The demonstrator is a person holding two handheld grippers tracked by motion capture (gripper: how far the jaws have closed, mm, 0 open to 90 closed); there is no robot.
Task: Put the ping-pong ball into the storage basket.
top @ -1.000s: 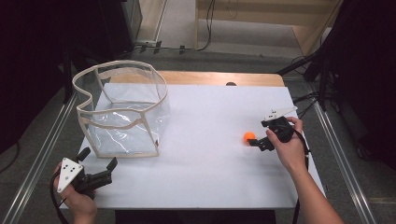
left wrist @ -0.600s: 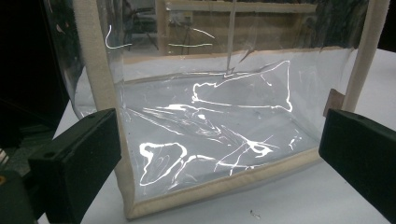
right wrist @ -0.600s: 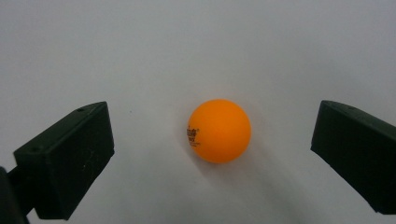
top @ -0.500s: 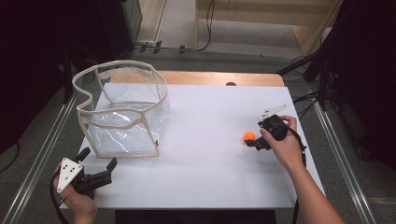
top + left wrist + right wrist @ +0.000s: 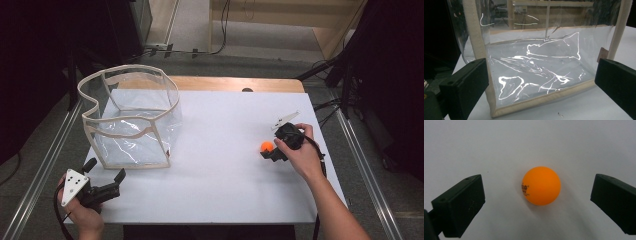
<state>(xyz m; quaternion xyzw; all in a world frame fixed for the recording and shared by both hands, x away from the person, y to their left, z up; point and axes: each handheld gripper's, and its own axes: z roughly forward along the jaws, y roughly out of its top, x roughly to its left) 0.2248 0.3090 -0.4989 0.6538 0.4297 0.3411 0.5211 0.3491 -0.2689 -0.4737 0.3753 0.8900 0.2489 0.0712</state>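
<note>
One orange ball (image 5: 541, 185) between spread fingers (image 5: 459, 205)

Bright table, dark surroundings.
Overhead light glares in white streaks on the clear bag (image 5: 536, 75); the orange ball (image 5: 541, 185) casts a soft shadow; near jaws look slightly blurred.
</note>
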